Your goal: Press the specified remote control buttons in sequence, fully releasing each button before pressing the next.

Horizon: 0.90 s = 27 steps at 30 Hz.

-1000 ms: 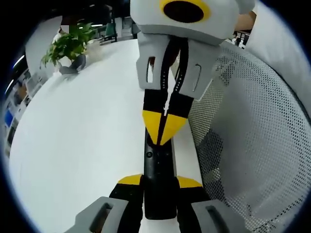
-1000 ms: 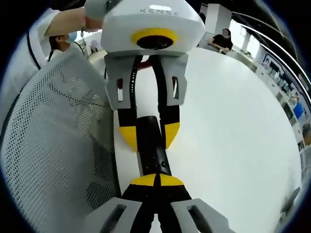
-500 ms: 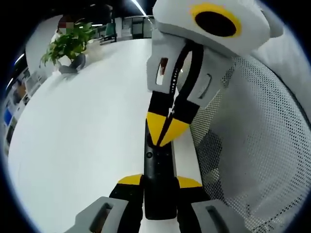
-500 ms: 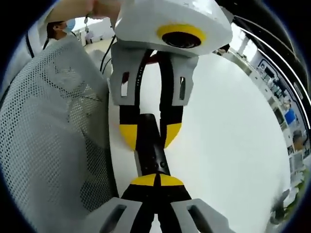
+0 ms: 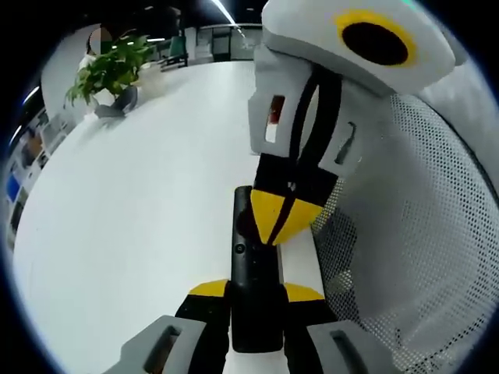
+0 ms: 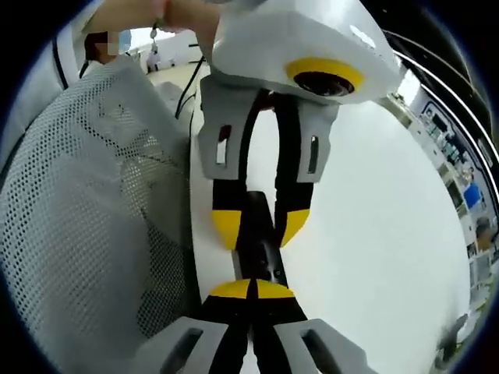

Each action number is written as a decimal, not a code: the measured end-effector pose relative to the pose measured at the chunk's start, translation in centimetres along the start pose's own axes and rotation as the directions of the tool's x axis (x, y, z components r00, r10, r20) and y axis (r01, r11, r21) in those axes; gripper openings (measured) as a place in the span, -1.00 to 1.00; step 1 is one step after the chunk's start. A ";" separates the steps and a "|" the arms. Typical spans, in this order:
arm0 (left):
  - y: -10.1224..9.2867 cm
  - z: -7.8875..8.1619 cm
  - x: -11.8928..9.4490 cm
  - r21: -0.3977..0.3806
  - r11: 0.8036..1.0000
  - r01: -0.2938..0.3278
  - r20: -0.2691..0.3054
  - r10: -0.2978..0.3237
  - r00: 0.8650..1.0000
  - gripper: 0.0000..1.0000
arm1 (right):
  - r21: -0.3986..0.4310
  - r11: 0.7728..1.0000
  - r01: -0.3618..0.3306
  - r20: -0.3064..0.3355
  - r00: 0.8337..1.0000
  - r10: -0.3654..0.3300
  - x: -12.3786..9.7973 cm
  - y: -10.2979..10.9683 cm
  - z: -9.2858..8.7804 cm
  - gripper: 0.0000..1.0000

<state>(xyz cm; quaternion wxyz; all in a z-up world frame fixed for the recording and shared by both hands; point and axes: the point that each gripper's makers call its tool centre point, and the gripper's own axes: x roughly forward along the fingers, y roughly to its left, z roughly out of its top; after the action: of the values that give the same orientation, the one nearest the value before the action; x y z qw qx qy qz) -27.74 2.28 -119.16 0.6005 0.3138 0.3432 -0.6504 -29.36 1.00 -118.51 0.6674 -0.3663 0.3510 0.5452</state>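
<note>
A slim black remote (image 5: pixel 251 261) is held lengthwise above the white table (image 5: pixel 132 210), and my left gripper (image 5: pixel 256 291) is shut on its near end, one yellow-tipped jaw on each side. My right gripper (image 5: pixel 282 218) comes down from the upper right with its jaws shut, its joined yellow tips over the remote's far part, towards the right edge. In the right gripper view, the right gripper (image 6: pixel 249 290) has its shut tips at the near end of the remote (image 6: pixel 269 261). The left gripper (image 6: pixel 261 227) clamps the remote from above. Whether a button is pressed down is hidden.
A potted green plant (image 5: pixel 113 72) stands at the table's far left corner. White mesh fabric on a person (image 5: pixel 413 241) hangs close along the table edge, seen also as mesh fabric (image 6: pixel 86 202). A hand (image 6: pixel 183 12) holds the left gripper. Office desks lie beyond.
My right gripper has tilted and swung to the right in the left gripper view, its shut tips sliding towards the remote's right edge. The left gripper keeps its hold on the remote.
</note>
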 end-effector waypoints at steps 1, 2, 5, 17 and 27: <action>0.0 0.0 0.0 0.000 1.000 0.000 0.002 0.000 1.000 -0.52 | -0.047 0.999 0.008 -0.011 1.000 -0.008 0.0 -0.2 0.0 -1.00; 0.0 0.0 0.0 -0.005 1.000 0.001 0.004 -0.001 1.000 -0.52 | -0.063 0.998 0.008 -0.024 1.000 -0.009 0.0 -0.1 0.0 -1.00; 0.0 0.0 0.0 -0.005 1.000 0.003 0.009 -0.003 1.000 -0.52 | -0.067 0.998 0.011 -0.032 0.999 -0.013 0.2 0.1 0.0 -1.00; 0.0 0.1 0.0 -0.010 1.000 0.022 0.019 -0.022 1.000 -0.52 | -0.137 0.990 0.027 -0.054 0.998 -0.034 0.5 0.2 0.3 -1.00; -0.5 0.7 0.4 -0.023 1.000 0.021 0.056 -0.019 0.998 -0.52 | -0.016 1.000 -0.003 -0.011 1.000 0.003 -0.3 -0.7 0.1 -1.00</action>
<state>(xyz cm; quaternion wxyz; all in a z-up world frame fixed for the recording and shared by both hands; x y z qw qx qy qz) -28.27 1.54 -119.06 0.6070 0.2852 0.3370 -0.6608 -28.68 0.87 -118.09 0.6618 -0.3740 0.3508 0.5468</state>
